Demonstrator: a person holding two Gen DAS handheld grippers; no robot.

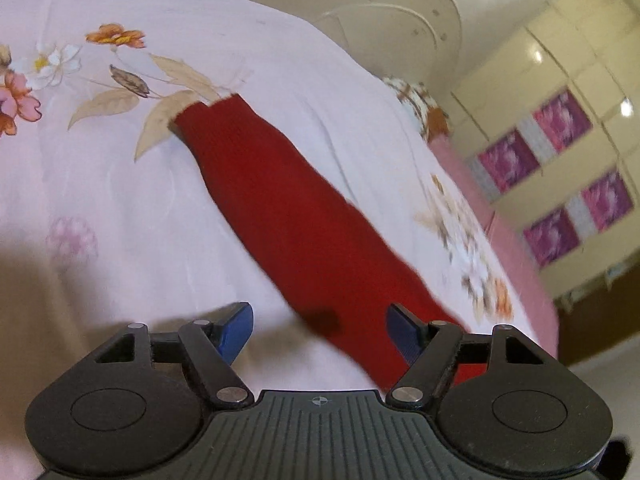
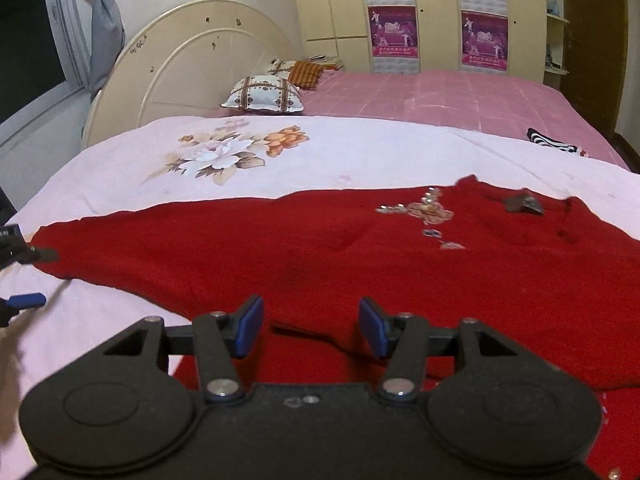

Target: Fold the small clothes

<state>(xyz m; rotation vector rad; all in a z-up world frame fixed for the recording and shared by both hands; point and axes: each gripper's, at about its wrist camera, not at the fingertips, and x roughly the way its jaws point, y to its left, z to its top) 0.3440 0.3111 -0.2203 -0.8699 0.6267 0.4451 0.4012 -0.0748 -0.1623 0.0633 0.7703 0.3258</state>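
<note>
A red knit sweater lies flat on the white floral sheet, with a beaded flower motif on its chest. My right gripper is open and empty just above the sweater's near edge. In the left wrist view a long red sleeve stretches away over the sheet. My left gripper is open, its jaws either side of the sleeve's near part, holding nothing. The left gripper's blue fingertip shows at the right wrist view's left edge, by the sleeve end.
The bed has a cream headboard, patterned pillows and a pink cover beyond the sheet. A striped black-and-white item lies far right. A wardrobe with purple posters stands behind.
</note>
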